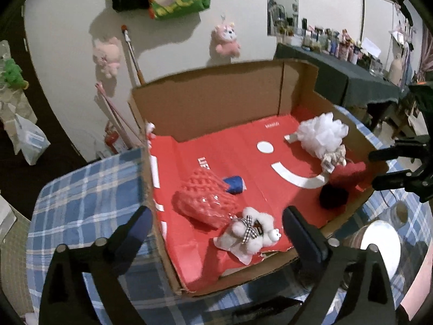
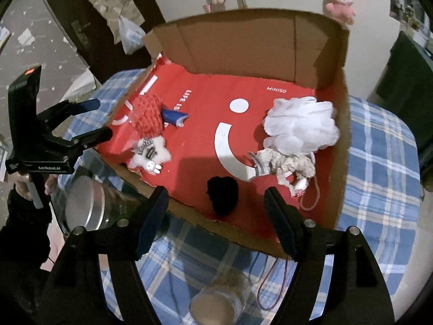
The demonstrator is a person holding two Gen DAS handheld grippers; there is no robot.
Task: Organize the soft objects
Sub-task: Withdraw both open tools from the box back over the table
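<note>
Two grippers, both yours, hang over the near edge of a shallow cardboard box [image 2: 245, 51] that sits on a blue plaid tablecloth [image 2: 379, 162]. Your left gripper [image 1: 216, 224] has its dark, flat-padded fingers spread wide with nothing between them; your right gripper [image 2: 216, 216] is parted the same way and carries nothing.

Inside the box you see a glossy red paper liner [image 2: 197, 135] printed with a white smiley and white lettering. At the left end lies a red knitted piece [image 1: 203, 197] with a chunky, ribbed weave, partly under shiny clear film, and a small blue tube-shaped item [image 1: 235, 185] touches its far side. Just beside the knit, nearer you, rests a fluffy white plush bunny [image 1: 250, 233] wearing a checked ribbon bow. At the right end a frothy white mesh bath pouf [image 2: 301, 123] sits against the box wall, with a crumpled cream floral fabric scrunchie [image 2: 286, 166] touching its near side and a thin pink cord looping away. A matte black fuzzy ball [image 2: 222, 195] lies near the front edge, between the two groups. From the left wrist view a fuzzy red item [image 1: 347, 176] shows beside it.

Outside the box, a shiny metal tin [image 2: 89, 205] stands on the cloth
</note>
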